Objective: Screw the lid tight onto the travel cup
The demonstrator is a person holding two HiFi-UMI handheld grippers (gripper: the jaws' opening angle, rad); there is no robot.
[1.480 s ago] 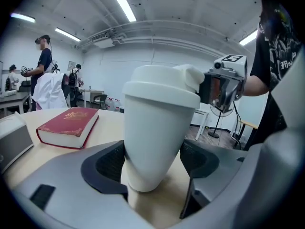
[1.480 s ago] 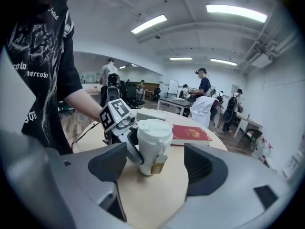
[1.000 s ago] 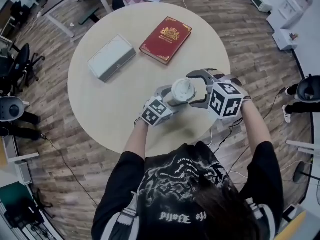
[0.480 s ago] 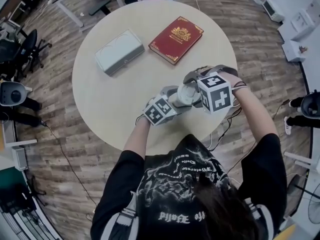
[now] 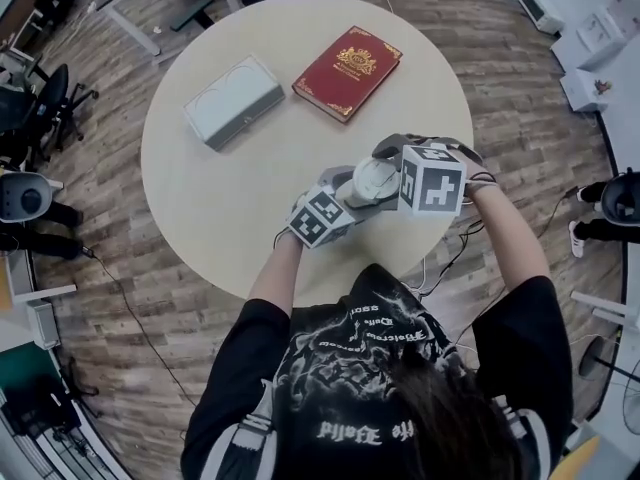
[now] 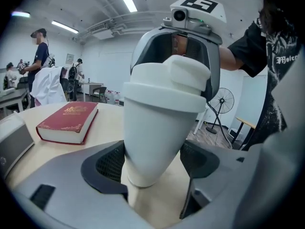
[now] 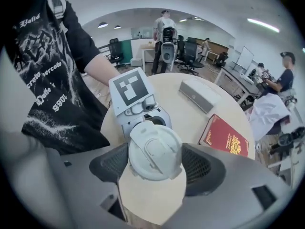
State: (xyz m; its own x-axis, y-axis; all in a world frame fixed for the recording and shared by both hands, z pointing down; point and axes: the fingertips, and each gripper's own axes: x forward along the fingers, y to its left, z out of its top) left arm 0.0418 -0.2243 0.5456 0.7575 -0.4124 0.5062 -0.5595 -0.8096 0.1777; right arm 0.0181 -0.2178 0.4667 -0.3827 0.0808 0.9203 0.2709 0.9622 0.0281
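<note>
The right gripper (image 7: 155,165) has tipped down over the cup (image 6: 155,128), near the table's (image 5: 220,198) near edge, and its jaws have just closed onto the lid (image 7: 153,149); with the left gripper (image 6: 152,168) clamping the cup, tightening can likely start.

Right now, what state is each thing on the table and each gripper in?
Cup: upright, capped, held by the left gripper.
Lid: on the cup, flap down; tightness unclear.
Left gripper: shut on the cup's body.
Right gripper: jaws just closed in, pressing the lid's sides.
Book: closed, lying flat.
Box: closed, lying flat.
</note>
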